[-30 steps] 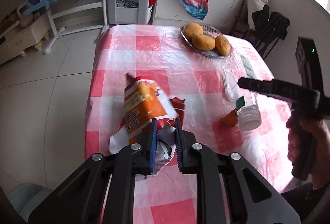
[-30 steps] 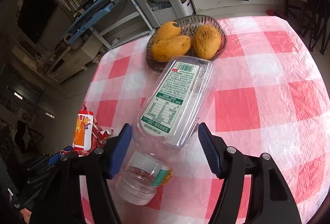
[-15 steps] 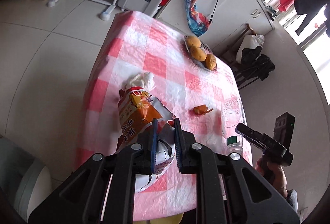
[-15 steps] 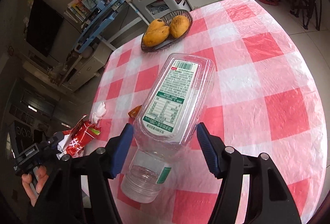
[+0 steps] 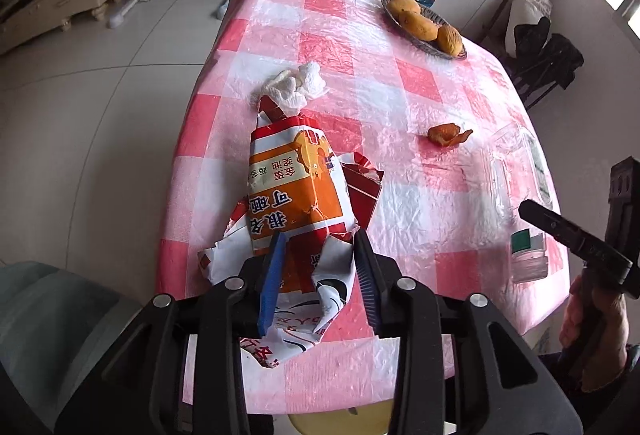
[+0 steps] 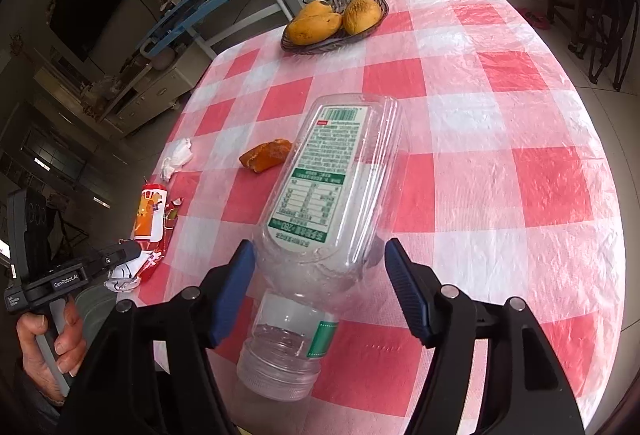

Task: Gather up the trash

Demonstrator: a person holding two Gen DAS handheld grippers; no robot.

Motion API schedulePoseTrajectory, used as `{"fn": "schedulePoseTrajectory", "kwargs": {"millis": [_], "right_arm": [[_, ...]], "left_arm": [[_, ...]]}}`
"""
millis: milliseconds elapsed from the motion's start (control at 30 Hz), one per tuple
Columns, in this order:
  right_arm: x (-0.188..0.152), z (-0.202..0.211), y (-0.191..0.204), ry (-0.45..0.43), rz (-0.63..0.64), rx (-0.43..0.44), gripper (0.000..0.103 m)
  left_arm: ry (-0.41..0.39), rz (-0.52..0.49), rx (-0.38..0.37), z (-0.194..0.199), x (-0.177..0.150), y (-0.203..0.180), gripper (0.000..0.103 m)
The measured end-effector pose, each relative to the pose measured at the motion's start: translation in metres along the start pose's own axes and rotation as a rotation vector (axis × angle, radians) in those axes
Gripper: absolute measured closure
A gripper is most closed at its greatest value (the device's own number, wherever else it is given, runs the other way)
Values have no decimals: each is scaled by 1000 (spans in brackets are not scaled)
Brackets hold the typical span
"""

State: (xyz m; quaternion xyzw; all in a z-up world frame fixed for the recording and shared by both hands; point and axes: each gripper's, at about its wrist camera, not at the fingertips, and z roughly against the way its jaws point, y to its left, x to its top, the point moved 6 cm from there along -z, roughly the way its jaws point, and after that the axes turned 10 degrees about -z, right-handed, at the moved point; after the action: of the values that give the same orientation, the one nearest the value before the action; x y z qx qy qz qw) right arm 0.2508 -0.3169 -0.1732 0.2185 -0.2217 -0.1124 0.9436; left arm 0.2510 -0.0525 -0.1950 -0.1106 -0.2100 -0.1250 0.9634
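My left gripper [image 5: 318, 255] has its blue-padded jaws partly apart with the crumpled orange, red and white snack wrapper [image 5: 294, 203] between them; the left pad presses the wrapper, the right pad sits just beside a white fold, and I cannot tell whether the grip is firm. The wrapper stretches forward from the jaws over the red-and-white checked plastic tablecloth [image 5: 400, 75]. Just beyond its far tip lies a wad of white tissue [image 5: 294, 85]. Ahead and to the right of that gripper is a piece of orange peel [image 5: 446, 134].

My right gripper [image 6: 320, 279] holds the clear plastic bottle with a green-and-white label [image 6: 332, 187] at its shoulder, jaws wide around it, neck and open mouth pointing back toward the camera, base pointing away. Far ahead, slightly left, sits a dark wicker basket [image 6: 298, 43] of yellow mangoes [image 6: 316, 23].
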Motion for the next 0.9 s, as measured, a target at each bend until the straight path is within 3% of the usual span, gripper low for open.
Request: {"fn": "schedulePoseTrajectory", "kwargs": {"millis": [33, 100, 233, 333, 500, 733, 900], "right_arm": [[-1, -1, 1, -3, 8, -9, 38], [-1, -2, 2, -14, 26, -19, 38], [-3, 0, 2, -34, 22, -19, 39], [-4, 12, 1, -62, -25, 46, 39], [-13, 24, 2, -80, -102, 164, 39], [-26, 30, 9, -82, -141, 235, 39], [-29, 28, 11, -82, -120, 212, 39]], "left_arm": [[3, -14, 9, -1, 0, -2, 71], [-3, -35, 17, -1, 0, -7, 82], [-81, -69, 64, 17, 3, -18, 90], [-152, -81, 90, 34, 5, -25, 98], [-231, -99, 117, 56, 1, -34, 100], [-241, -135, 138, 60, -7, -45, 100], [-176, -162, 138, 43, -12, -50, 100]]}}
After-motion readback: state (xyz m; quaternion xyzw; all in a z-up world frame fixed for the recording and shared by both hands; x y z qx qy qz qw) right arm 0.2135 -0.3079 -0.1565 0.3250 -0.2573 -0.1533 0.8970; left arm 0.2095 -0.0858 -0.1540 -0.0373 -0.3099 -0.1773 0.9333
